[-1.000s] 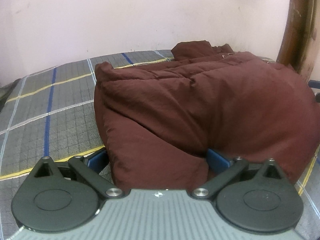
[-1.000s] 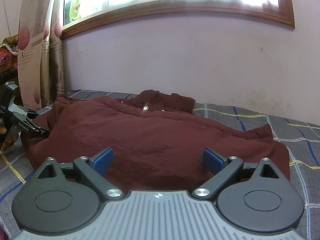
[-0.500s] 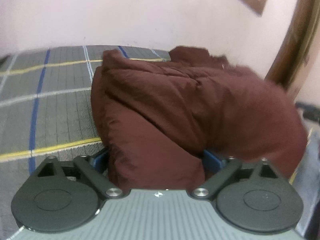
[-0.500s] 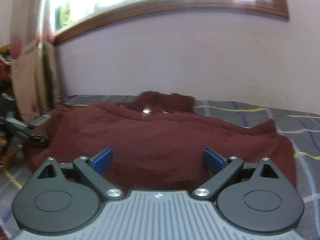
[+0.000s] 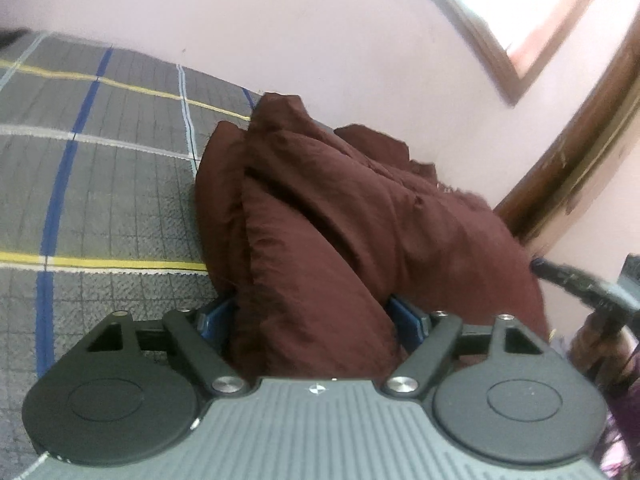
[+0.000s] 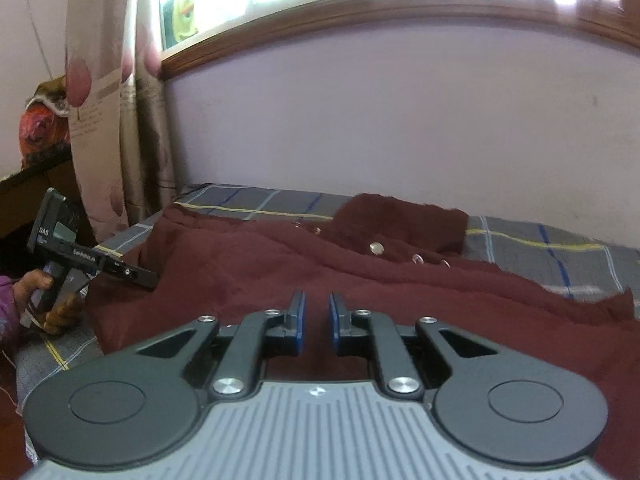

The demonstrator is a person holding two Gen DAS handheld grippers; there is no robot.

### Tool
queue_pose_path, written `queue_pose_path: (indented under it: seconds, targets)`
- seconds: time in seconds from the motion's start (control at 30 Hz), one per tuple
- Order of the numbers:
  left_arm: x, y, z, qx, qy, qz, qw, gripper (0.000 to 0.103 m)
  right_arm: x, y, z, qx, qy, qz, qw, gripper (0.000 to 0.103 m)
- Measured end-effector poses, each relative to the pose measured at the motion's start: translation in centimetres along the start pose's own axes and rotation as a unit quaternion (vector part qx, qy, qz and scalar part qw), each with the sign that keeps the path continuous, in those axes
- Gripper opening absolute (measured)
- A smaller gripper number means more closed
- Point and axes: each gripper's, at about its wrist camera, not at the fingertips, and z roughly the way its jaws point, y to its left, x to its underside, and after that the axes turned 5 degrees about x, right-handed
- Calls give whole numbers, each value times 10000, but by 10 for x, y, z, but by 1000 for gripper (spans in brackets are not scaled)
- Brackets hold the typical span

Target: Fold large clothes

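Note:
A padded maroon jacket [image 5: 360,208] lies bunched on a grey checked bedspread [image 5: 100,200]. A thick fold of it fills my left gripper [image 5: 310,316]. The jaws are closing and both blue pads press into the fabric. In the right wrist view the jacket [image 6: 280,264] spreads flat, collar and snaps toward the wall. My right gripper [image 6: 316,320] sits at its near edge. Its jaws are closing to a narrow slit with maroon cloth in it. The left gripper [image 6: 154,280] shows at the jacket's left edge, held by a hand [image 6: 44,292].
The bed runs along a pale wall under a wooden window frame [image 6: 360,4]. A patterned curtain [image 6: 104,120] hangs at the left beside a dark shelf with a colourful bundle [image 6: 40,120]. Bare bedspread [image 6: 540,248] shows right of the collar.
The left gripper has rolled and shifted, and its jaws have narrowed on the padded fold. The right jaws have gone from wide apart to a narrow slit on the jacket's near edge.

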Motion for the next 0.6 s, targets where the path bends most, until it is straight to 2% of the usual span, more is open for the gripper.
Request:
queue_pose_path:
  seconds: [0.07,0.17,0.27,0.43,0.53,0.6]
  targets:
    - [3,5,-4,49,-156,-228,9996,64,-6,3,10,3,116,-145,9998,9]
    - [8,2,-13,108,-427,-549,9975,49,-8,0,32,195,429,-229,9986,6]
    - [16,-10,-24,174,-698,-977,9926,37,-9,-16,60,207,653,-29,9976,5]
    - [12,-57,-44,618,-1115,-1429,9815,34,1,-32,88,94,797,431,9958,1]
    - [2,-100,-45,839,-1279,-1351,9789,33,8,-44,93,-69,801,944,9923,0]
    - [-6,-137,-40,952,-1362,-1070,9803,33,12,-52,94,-161,772,1222,9894,0]
